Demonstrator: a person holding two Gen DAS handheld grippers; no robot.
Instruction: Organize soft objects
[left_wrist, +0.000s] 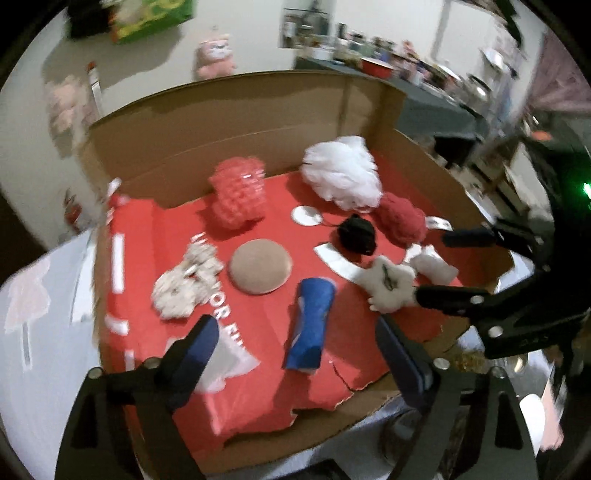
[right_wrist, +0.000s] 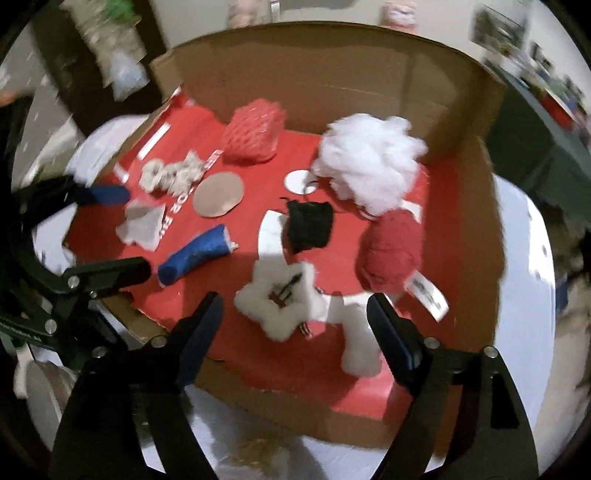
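Observation:
An open cardboard box (left_wrist: 221, 122) lined with a red sheet holds several soft things. A blue roll (left_wrist: 312, 328) lies just ahead of my left gripper (left_wrist: 295, 325), which is open and touches nothing. Behind it are a tan round pad (left_wrist: 260, 271), a cream knitted piece (left_wrist: 186, 284), pink mesh (left_wrist: 240, 197), white fluff (left_wrist: 341, 171), a black pouch (left_wrist: 356, 232) and a red ball (left_wrist: 400, 219). My right gripper (right_wrist: 295, 301) is open above a white plush star (right_wrist: 280, 302) and a small white pillow (right_wrist: 356, 332), gripping neither.
The box's back wall (right_wrist: 332, 74) stands tall; its front edge is low and torn. A white tabletop (right_wrist: 524, 258) surrounds the box. Each gripper shows in the other's view: the left gripper (right_wrist: 136, 230), the right gripper (left_wrist: 432, 266). A cluttered table (left_wrist: 424, 103) stands at the back right.

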